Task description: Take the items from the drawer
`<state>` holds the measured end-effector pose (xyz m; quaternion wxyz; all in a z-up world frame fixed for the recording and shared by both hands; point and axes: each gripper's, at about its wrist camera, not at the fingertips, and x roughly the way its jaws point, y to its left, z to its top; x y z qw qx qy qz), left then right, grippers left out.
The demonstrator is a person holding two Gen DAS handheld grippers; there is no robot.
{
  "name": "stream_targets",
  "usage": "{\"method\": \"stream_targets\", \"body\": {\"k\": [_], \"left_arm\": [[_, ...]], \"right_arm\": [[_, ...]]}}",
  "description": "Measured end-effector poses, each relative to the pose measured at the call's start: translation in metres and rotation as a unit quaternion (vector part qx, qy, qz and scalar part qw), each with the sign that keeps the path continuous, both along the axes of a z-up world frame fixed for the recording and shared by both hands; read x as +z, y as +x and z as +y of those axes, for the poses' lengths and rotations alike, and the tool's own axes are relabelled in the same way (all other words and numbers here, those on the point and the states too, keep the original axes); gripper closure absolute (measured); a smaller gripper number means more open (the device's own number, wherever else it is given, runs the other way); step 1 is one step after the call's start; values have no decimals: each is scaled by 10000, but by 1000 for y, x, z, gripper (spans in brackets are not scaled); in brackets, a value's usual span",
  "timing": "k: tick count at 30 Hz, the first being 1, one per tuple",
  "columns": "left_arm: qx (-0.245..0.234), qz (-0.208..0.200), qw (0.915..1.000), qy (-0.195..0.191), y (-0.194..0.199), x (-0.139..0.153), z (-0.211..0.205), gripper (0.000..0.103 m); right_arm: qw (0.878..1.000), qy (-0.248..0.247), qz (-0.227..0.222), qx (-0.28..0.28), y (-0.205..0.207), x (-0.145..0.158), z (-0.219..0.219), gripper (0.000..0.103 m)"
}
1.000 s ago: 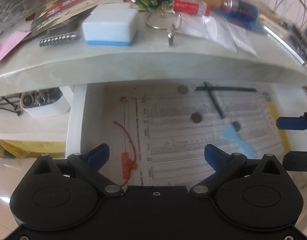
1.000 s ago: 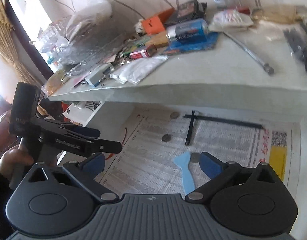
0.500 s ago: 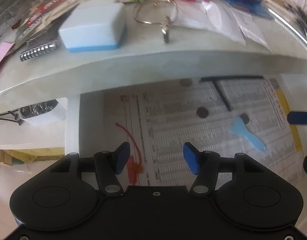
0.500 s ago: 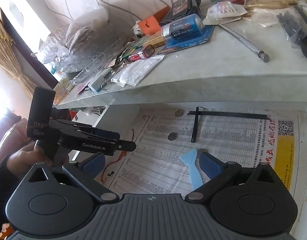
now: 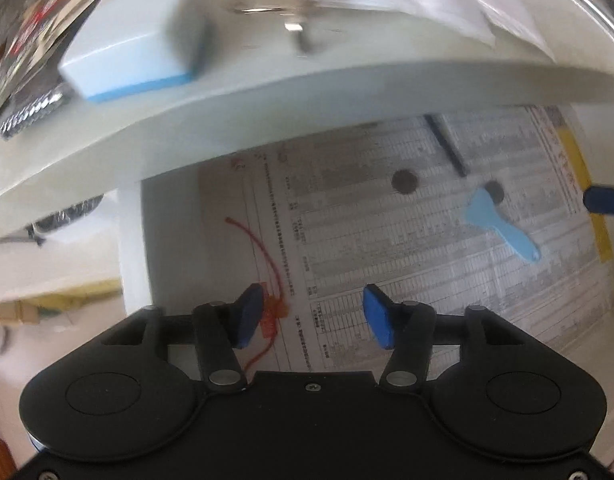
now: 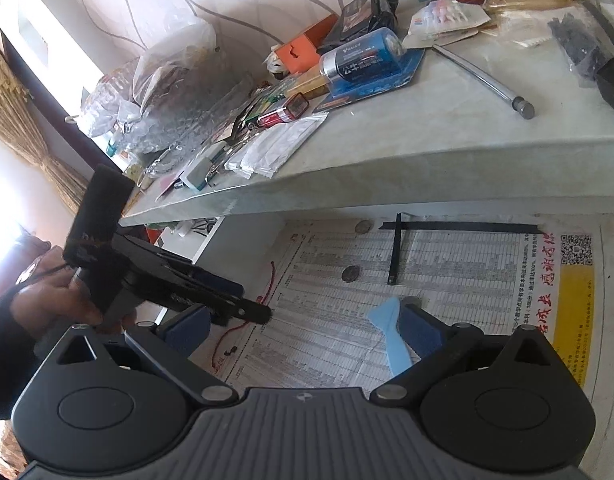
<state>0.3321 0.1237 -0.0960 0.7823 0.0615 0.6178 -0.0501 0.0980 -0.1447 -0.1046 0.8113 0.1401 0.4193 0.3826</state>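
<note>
Left wrist view: left gripper (image 5: 313, 316) fingers closing over the red tie (image 5: 269, 276), its length running away from the camera, unpinched.

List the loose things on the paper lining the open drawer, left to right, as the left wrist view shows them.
Red cable tie → dark coin → black strip → light blue scraper.

The drawer (image 6: 247, 236) has smooth white walls, and matt printed paper (image 6: 447, 280) lines its floor. On the paper lie a smooth light-blue plastic scraper (image 6: 391, 332), dull metal coins (image 6: 350, 273) and a thin red cord (image 5: 267, 256). The counter (image 6: 427, 140) above looks like polished pale stone; a shiny metal rod (image 6: 483, 80) lies near its right edge.
</note>
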Motion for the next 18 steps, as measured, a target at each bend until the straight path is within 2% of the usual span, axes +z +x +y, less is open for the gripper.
{"method": "stream_targets", "body": {"k": [1, 2, 4, 5, 18], "left_arm": [[34, 41, 10000, 9, 0, -3, 1, 68], [52, 69, 10000, 48, 0, -5, 3, 69], [32, 80, 9997, 230, -2, -9, 4, 81], [22, 85, 9994, 321, -2, -10, 5, 83], [36, -12, 9994, 337, -2, -6, 13, 82]], "right_arm": [[10000, 15, -1, 1, 0, 0, 0, 0], [10000, 27, -6, 3, -1, 0, -1, 0], [10000, 26, -11, 0, -1, 0, -1, 0], [10000, 25, 1, 1, -1, 0, -1, 0], [10000, 23, 67, -9, 0, -1, -1, 0]]}}
